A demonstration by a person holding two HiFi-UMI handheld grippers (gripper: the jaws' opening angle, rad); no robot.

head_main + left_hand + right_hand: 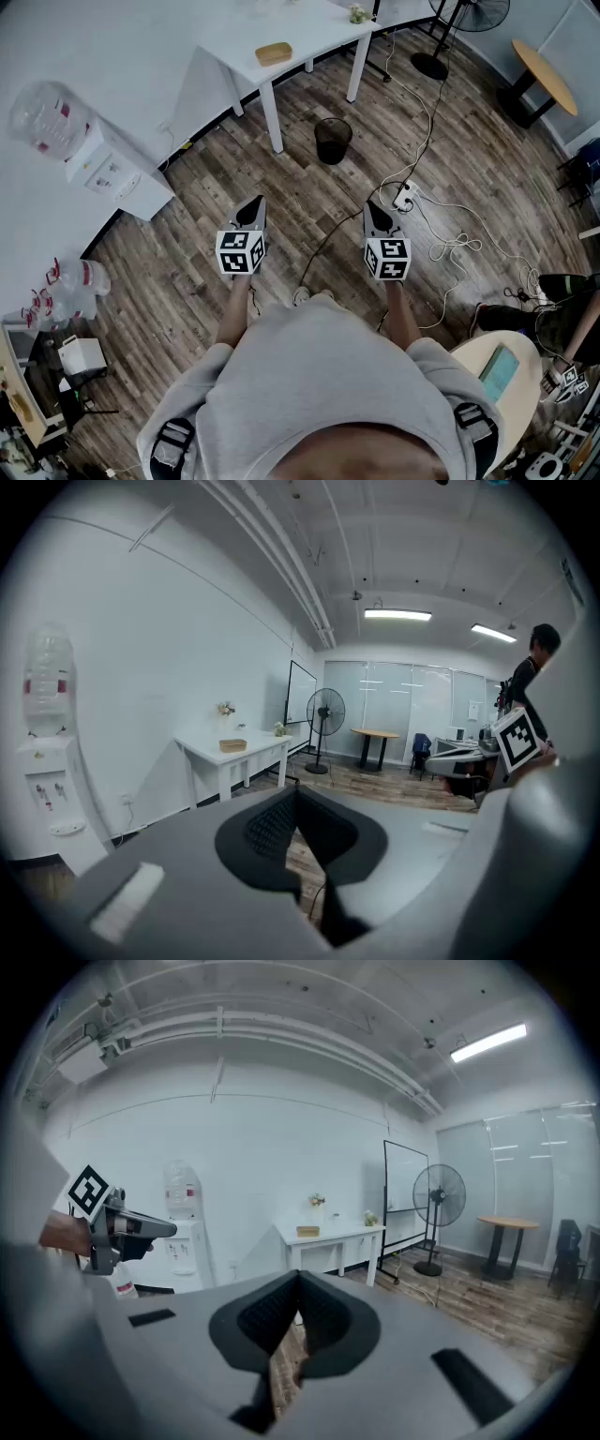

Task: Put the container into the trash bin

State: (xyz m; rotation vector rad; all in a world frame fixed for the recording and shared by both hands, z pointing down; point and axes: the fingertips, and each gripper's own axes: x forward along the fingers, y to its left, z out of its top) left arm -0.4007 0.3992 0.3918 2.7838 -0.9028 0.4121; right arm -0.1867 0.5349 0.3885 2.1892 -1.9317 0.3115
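Approach is only beginning: the person is standing well back, holding the left gripper (253, 204) and right gripper (375, 210) forward, both with jaws pressed together on nothing. The container (273, 53) is sitting on the white table (317, 31) at twelve o'clock, and the trash bin (333, 141) is standing nearer, beside a table leg. Next, I judge, one gripper needs carrying to the table and opening around the container.

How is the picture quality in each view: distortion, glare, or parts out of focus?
Head view: floor planks curve, light is dim. Left gripper view: round fisheye, black corners, ceiling lamp glares, left gripper looks soft up close. Right gripper view: same fisheye, strip light overexposed.
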